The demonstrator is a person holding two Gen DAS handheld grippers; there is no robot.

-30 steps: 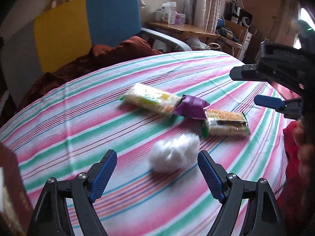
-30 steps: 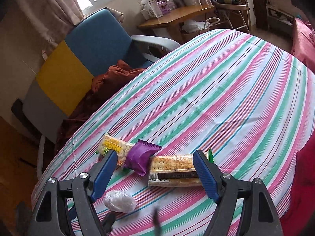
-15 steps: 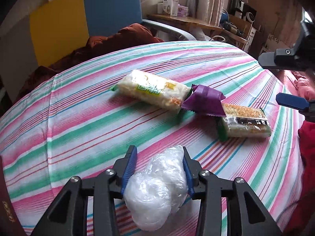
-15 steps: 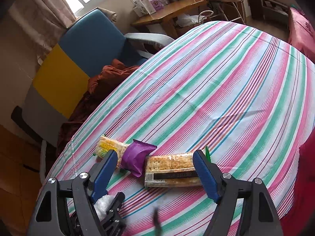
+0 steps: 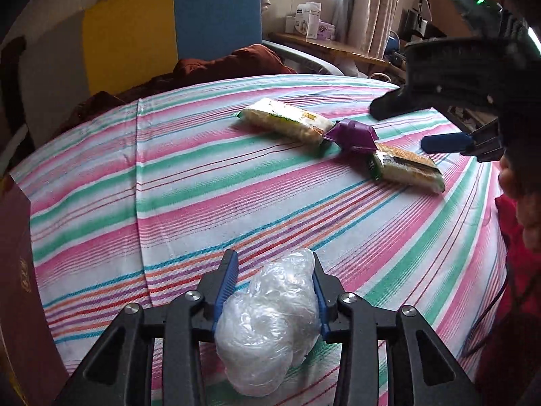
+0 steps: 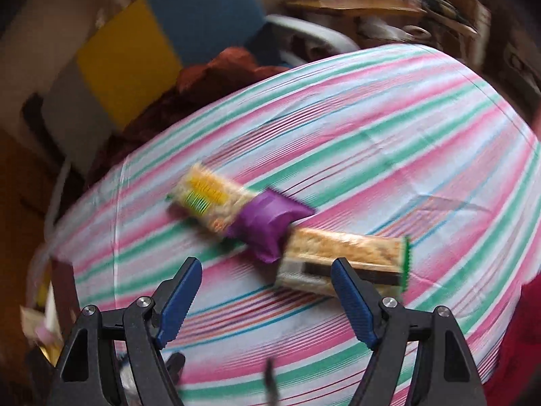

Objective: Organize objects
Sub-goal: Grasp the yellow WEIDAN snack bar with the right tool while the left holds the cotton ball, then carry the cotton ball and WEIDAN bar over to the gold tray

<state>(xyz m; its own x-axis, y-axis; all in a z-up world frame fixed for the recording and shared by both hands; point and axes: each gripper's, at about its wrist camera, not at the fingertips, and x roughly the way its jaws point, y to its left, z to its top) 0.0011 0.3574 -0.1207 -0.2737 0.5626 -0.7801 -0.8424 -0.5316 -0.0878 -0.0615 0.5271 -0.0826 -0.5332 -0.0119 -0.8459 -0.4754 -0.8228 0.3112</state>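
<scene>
My left gripper [image 5: 274, 296] is pinching the crumpled plastic bag [image 5: 270, 328], well short of the purple packet [image 5: 351, 133]; right gripper [image 6: 263, 299] spread wide, nothing between, just before that packet [image 6: 268, 223].

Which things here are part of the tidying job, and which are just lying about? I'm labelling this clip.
Part of the job:
- plastic wad, clamped in the left gripper
- yellow cracker pack
- purple packet
- brown cracker pack
- right gripper, open

Lying about:
- chair
- red cloth
- boxes on the side table
- maroon box
</scene>
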